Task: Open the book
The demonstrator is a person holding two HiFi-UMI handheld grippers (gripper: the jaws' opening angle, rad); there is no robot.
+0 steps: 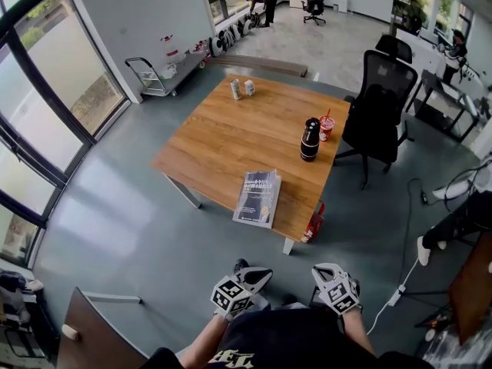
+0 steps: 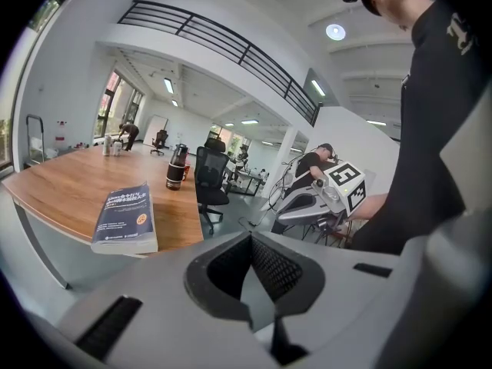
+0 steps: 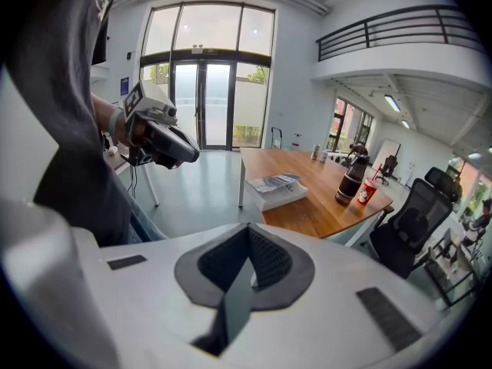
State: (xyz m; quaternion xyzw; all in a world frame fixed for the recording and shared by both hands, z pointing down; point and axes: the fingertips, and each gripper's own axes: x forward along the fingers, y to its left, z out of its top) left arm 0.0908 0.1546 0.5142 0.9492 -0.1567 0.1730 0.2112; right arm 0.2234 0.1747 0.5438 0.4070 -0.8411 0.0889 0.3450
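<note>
- The book (image 1: 257, 198) lies shut, cover up, at the near edge of the tabletop (image 1: 223, 137), close to its near right corner.
- The left tongs (image 1: 258, 274) and the right tongs (image 1: 324, 268) are held low in front of the person's body, side by side. Both are well apart from the tabletop and the book.
- The left gripper view shows the left tongs pressed together with nothing between the jaws.
- The right gripper view shows the right tongs likewise pressed together and empty.
- A black flask (image 1: 310, 139) and a red cup (image 1: 327, 126) with a straw stand just beside each other, beyond the book near the right edge.
- Two small cans (image 1: 242, 88) stand at the far edge.
- A black chair (image 1: 380, 106) stands to the right of the tabletop.
</note>
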